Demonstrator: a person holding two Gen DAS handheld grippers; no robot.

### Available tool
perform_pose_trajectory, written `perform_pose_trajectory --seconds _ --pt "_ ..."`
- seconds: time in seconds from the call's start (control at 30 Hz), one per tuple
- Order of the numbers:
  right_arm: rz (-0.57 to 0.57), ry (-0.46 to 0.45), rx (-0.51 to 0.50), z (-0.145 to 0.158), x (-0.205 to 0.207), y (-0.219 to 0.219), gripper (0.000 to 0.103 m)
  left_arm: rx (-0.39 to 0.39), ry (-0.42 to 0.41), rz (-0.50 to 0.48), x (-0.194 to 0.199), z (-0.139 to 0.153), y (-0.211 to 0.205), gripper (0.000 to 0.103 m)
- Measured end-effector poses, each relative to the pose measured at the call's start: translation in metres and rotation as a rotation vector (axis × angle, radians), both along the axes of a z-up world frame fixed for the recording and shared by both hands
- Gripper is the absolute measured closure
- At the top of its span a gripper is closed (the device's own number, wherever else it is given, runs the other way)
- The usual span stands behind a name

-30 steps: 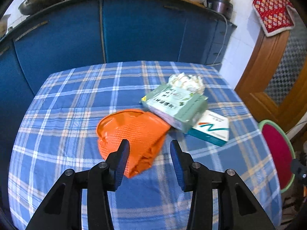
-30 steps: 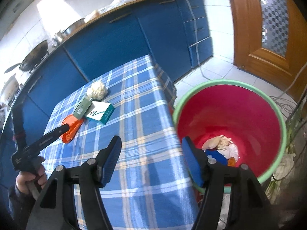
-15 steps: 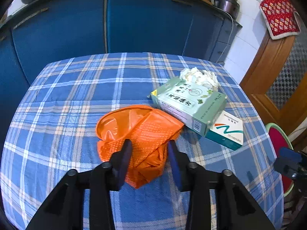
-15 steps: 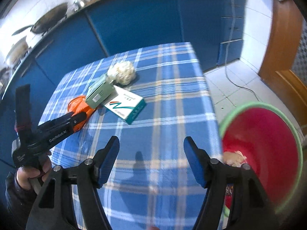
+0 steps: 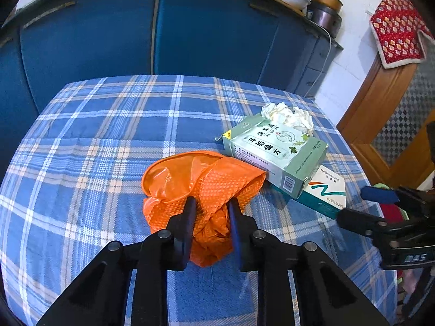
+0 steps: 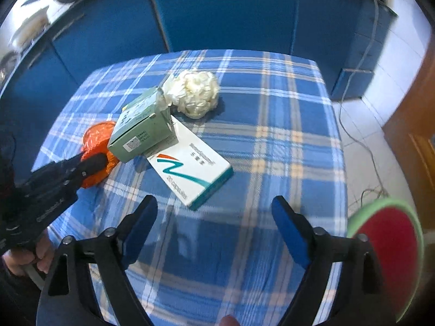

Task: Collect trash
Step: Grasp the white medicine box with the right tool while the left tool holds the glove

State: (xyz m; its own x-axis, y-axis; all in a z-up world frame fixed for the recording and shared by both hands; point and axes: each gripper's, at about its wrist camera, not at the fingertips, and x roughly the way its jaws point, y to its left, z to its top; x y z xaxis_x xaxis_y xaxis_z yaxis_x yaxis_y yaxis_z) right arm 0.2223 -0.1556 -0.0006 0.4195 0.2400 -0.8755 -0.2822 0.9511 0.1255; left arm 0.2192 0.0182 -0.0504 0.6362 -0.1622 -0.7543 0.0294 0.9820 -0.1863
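Orange glove (image 5: 201,187) now sits between the closing left tool (image 5: 210,203); right tool (image 6: 214,209) spreads wider, empty.

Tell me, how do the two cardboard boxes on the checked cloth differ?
The green box is thick and pale green with dark characters on top; the white box is flat, white with a teal and orange swoosh. The green box is tilted, propped on the white box's end, while the white box lies flat on the tablecloth. Both look like medicine cartons.

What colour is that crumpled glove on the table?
Orange, with a bumpy diamond texture; the glove shows best in the left wrist view.
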Motion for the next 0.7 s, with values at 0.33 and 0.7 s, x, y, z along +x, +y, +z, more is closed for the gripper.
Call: perform_pose_trajectory --seconds 0.33,0.7 --pt "0.142 -0.013 -0.011 -0.007 0.027 0.027 0.016 -0.008 -0.014 -0.005 -0.001 -0.001 0.001 0.079" --pt "0.162 -0.03 -0.057 -0.013 0.024 0.042 0.032 -0.031 -0.018 -0.007 -0.002 0.001 0.004 0.087"
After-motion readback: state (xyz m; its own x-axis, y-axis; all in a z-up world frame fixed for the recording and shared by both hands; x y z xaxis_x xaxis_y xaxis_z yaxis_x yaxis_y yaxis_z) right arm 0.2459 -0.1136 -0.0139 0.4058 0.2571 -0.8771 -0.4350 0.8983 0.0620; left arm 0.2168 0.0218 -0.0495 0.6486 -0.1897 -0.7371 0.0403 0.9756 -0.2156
